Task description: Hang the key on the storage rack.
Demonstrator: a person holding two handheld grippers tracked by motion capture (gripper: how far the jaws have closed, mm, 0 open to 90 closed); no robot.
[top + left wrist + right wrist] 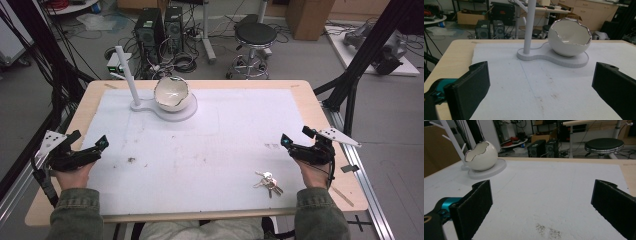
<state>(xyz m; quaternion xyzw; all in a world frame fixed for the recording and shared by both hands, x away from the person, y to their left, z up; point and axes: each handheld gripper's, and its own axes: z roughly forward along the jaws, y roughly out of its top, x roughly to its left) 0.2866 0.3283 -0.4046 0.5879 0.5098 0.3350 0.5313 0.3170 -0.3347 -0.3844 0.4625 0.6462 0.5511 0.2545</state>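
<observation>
A white eggshell-shaped bowl [171, 93] sits on a white stand base [186, 111] with an upright white post [127, 71] at the table's far middle; the bowl [569, 37] and post [529, 26] appear ahead in the left gripper view, the bowl [481, 152] far left in the right gripper view. A bunch of keys [268, 182] lies near the front right. My left gripper [89, 141] [540, 85] is open at the table's left edge, holding nothing. My right gripper [295, 135] [541, 202] is open at the right edge, above and right of the keys.
A white mat [225, 130] covers most of the wooden table [320, 110]. A small dark smudge [132, 160] marks the mat near the left gripper. Behind the table stand computer towers [160, 27] and a black stool [255, 35].
</observation>
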